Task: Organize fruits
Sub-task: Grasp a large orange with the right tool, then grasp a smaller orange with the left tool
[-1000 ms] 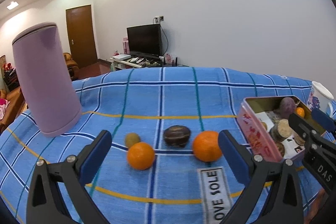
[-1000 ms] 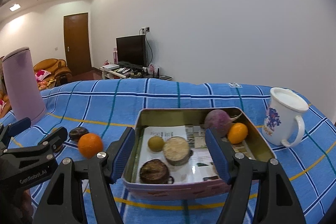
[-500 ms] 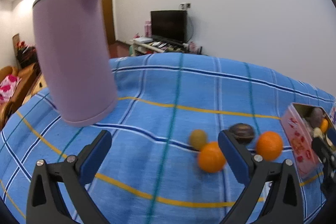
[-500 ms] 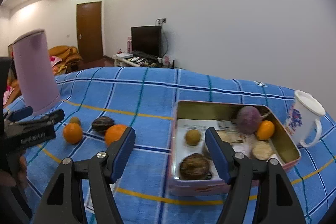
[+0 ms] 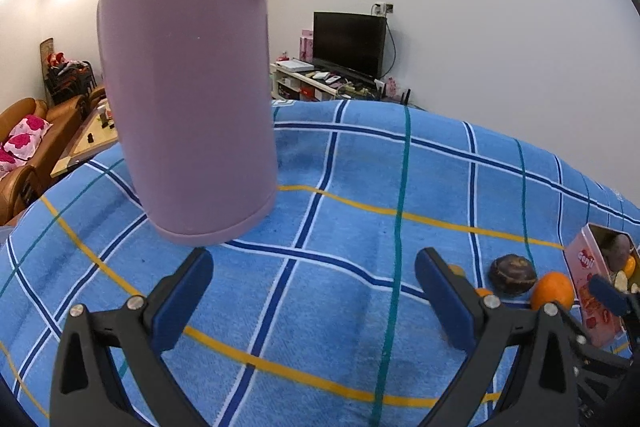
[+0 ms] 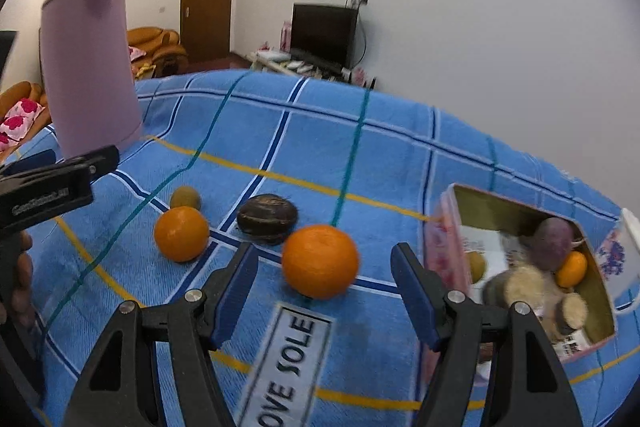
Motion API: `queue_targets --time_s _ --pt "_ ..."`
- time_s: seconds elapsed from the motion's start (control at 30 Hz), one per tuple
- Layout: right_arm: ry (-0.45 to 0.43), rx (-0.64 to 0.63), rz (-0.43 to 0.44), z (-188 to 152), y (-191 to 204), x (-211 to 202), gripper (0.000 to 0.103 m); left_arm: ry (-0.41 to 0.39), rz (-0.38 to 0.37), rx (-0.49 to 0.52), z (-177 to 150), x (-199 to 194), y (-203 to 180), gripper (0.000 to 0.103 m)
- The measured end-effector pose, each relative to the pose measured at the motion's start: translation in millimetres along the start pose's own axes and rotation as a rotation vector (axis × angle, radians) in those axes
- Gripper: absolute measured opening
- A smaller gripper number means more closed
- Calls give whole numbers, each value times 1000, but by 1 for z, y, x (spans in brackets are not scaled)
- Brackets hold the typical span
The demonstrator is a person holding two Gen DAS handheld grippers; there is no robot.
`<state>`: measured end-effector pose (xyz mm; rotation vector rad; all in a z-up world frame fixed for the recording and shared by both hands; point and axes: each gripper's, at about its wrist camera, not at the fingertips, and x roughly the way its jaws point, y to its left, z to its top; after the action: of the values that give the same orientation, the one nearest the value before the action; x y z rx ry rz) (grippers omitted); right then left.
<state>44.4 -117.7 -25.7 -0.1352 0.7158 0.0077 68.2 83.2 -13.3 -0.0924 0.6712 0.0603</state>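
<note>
While the left view is filled by it: tall lilac plastic kettle (image 5: 188, 87)
Right view only: round orange citrus fruit (image 6: 320, 261), right of kettle, between open right gripper (image 6: 324, 287) jaws, untouched
Left gripper (image 5: 314, 299): open, empty
Beyond fruit: pink rectangular tin (image 6: 448, 251), fruit inside
Underneath: blue checked cloth (image 6: 280, 147)

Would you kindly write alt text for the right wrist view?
The open right claw frames an orange on a blue plaid cloth. Beyond lie a second orange, a dark brown fruit and a small green fruit; a pink tin of fruit sits right.
</note>
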Motion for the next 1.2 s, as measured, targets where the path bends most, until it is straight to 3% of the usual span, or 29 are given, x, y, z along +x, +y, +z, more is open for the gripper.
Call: queue_targets --time_s 0.2,0.37,0.43,0.53,0.77,1.07,1.2 --pt "80 39 48 4 0 21 65 -8 -3 5 3 -2 -1 103" --pt "130 69 61 8 -1 35 57 12 -42 54 0 -1 -13 103" --pt "188 97 78 6 -4 47 56 24 -73 66 -2 -2 -19 103" --pt "181 115 88 6 -6 47 51 41 -132 102 -5 -2 -31 103" --pt "160 156 123 -4 -9 33 50 67 -204 146 -10 0 -44 100" --pt "13 187 86 -14 -16 -9 50 80 -228 182 -17 1 -67 98" --pt "-28 190 50 -15 -21 -20 50 110 -220 248 -22 3 -84 89"
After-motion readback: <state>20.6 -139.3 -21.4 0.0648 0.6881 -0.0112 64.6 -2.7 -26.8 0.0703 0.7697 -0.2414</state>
